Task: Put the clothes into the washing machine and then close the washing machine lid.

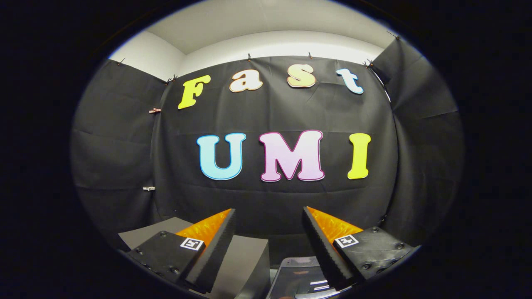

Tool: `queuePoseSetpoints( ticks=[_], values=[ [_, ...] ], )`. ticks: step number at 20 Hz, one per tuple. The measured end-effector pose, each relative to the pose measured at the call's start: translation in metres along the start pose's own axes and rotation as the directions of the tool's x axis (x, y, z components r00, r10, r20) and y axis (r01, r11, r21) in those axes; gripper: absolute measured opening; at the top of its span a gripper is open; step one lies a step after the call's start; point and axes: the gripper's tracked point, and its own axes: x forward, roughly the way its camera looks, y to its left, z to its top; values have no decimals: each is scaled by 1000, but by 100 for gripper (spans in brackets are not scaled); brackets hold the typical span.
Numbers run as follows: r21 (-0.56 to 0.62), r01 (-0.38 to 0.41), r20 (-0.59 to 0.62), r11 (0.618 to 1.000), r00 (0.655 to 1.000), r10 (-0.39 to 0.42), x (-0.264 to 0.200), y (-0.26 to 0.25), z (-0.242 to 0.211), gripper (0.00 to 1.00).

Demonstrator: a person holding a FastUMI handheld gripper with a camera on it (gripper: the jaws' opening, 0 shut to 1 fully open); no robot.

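My tool (269, 216) is held level with fingers spread, gripping nothing; the washing machine (297, 276), lower centre, sits below, awaiting my approach.

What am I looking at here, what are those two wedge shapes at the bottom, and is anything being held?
This picture comes from a fisheye camera mounted on a hand-held gripper, looking forward along its two fingers. Those wedges are the fingers, spread apart with nothing between them, so nothing is held. Beyond them hangs the booth's black cloth wall. Low down, a grey box-like block sits behind the left finger, and beside it a glossy grey panel, possibly part of the washing machine, though too little shows to be sure. No clothes appear here.
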Motion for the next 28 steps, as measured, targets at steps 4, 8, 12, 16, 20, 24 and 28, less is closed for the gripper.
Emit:
queuePoseSetpoints(
  ticks=[4, 8, 12, 16, 20, 24, 28],
  values=[
    [11, 7, -34, 1000, 999, -7, 6, -5, -7, 99],
    [12, 4, -43, 1000, 999, -4, 12, -3, -7, 99],
    [-16, -16, -29, 1000, 999, 16, 13, -1, -5, 99],
    [-26, -21, -35, 999, 999, 20, 17, -2, -8, 99],
    [-15, -24, -45, 1000, 999, 24, 23, -1, -11, 99],
    [-12, -28, -53, 1000, 998, 27, 27, -4, -15, 99],
    [-15, -25, -71, 1000, 997, 23, 34, -13, -22, 99]
  ],
)
